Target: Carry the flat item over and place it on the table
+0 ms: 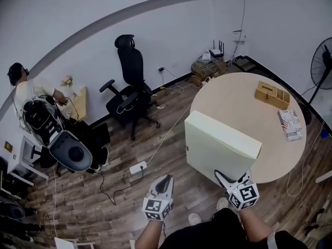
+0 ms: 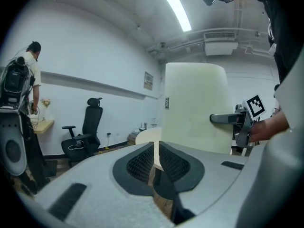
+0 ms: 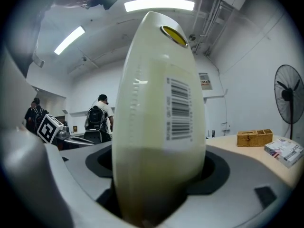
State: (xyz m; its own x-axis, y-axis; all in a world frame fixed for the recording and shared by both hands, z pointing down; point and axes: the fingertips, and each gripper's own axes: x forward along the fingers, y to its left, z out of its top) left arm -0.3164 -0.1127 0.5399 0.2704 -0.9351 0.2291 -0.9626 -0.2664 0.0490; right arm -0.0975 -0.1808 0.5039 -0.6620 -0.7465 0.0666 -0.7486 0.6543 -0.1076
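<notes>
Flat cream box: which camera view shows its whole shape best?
The head view: the flat cream box appears whole, held by the right gripper. The left gripper view shows one broad face; the right gripper view only its barcoded edge.

Head view steeply down on round table (image 1: 233, 97). Gripper views level: left toward office chair (image 2: 88, 127), right close against flat box (image 3: 156, 127); table shared.

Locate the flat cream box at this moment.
In the head view the flat cream box sits right of centre, clamped at its lower edge by the right hand-held gripper, overlapping the near edge of the round table.
</notes>
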